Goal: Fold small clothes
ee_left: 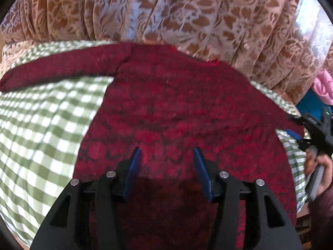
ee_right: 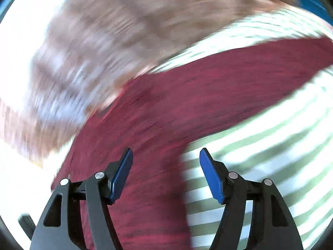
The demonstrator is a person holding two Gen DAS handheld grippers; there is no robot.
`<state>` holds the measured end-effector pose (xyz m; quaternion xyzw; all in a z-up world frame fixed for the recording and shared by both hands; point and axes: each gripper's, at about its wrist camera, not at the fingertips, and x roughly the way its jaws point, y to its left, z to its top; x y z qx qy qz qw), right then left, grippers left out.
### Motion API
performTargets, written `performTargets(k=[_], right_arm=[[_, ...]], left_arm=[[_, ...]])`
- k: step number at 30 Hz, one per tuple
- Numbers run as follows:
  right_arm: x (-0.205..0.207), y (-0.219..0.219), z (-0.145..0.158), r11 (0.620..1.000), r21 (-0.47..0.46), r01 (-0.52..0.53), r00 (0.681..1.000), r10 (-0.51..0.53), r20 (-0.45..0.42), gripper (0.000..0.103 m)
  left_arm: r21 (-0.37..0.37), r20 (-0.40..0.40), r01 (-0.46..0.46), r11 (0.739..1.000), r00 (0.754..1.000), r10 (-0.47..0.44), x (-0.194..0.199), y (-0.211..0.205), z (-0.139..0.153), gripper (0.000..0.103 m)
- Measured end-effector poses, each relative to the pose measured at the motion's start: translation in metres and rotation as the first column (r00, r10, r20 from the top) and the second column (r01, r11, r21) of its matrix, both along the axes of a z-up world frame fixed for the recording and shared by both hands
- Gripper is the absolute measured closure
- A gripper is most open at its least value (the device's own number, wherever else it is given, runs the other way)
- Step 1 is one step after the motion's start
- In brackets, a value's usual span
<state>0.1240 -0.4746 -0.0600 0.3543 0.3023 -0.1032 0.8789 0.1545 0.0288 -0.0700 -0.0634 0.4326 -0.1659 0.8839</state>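
A small dark red knitted sweater [ee_left: 177, 108] lies flat on a green and white checked cloth [ee_left: 41, 129], one sleeve stretched out to the left. My left gripper [ee_left: 166, 153] is open and empty, hovering over the sweater's lower body. In the right wrist view, which is blurred by motion, the sweater [ee_right: 166, 114] shows with its other sleeve reaching to the upper right. My right gripper [ee_right: 166, 153] is open and empty above the sweater's edge by the checked cloth [ee_right: 260, 156]. It also shows at the right edge of the left wrist view [ee_left: 295, 129], near the sleeve's end.
A brown and cream floral curtain [ee_left: 187, 14] hangs right behind the surface. Pink [ee_left: 324, 87] and blue [ee_left: 310, 106] fabric sit at the far right. The person's hand [ee_left: 320, 168] holds the right gripper's handle.
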Motion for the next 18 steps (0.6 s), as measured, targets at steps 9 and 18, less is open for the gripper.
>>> performTargets(k=[9, 18], right_arm=[[-0.032, -0.169, -0.029, 0.92, 0.198, 0.339, 0.939, -0.342, -0.015, 0.049], [0.004, -0.177, -0.002, 0.953, 0.054, 0.298, 0.954, -0.298, -0.02, 0.092]], left_arm=[[0.05, -0.022, -0.027, 0.998, 0.999, 0.028, 0.0, -0.01, -0.012, 0.032], [0.06, -0.033, -0.033, 0.998, 0.999, 0.035, 0.002, -0.014, -0.01, 0.033]])
